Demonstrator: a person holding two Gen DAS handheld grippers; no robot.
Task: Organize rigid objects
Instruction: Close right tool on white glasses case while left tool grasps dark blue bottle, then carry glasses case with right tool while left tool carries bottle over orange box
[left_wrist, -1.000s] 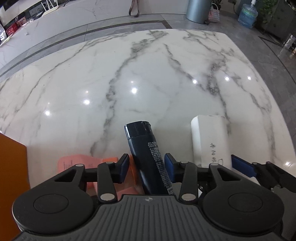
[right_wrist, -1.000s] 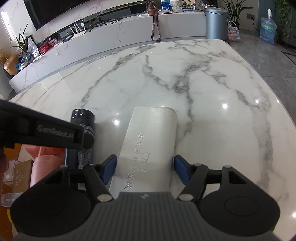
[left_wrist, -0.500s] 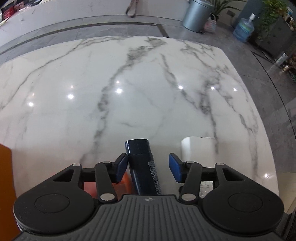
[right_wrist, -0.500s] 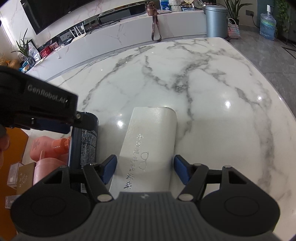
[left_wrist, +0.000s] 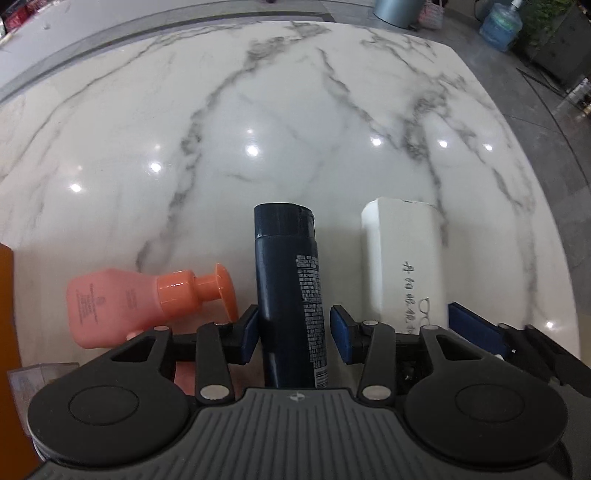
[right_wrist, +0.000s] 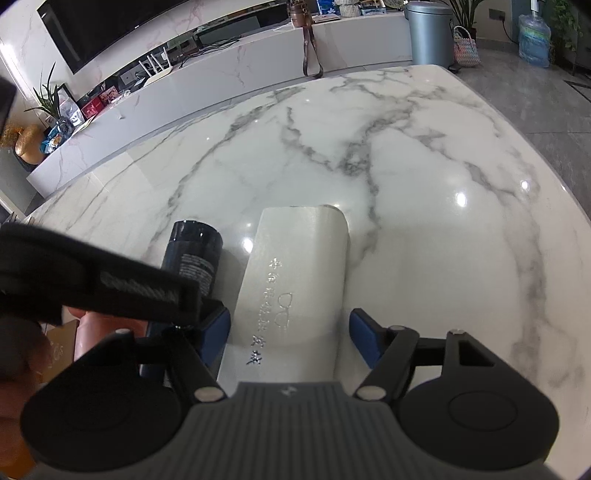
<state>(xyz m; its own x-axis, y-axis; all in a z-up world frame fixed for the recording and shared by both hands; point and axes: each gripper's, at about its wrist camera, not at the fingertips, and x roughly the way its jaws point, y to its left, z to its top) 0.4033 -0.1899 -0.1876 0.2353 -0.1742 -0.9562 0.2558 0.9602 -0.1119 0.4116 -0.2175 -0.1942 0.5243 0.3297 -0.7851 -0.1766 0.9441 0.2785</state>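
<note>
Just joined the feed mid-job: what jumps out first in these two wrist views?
A dark navy cylindrical bottle lies between the left gripper jaws, which stand open with a gap on one side. Beside it, a white rounded case with embossed lettering sits between the open right gripper jaws. A salmon-pink pump bottle lies on the white marble table, left of the navy bottle.

Bright, even light; small round glare spots dot the glossy marble table; strong fisheye bending at the edges; left wrist view slightly soft; right view's lower left corner dark, blurred.
</note>
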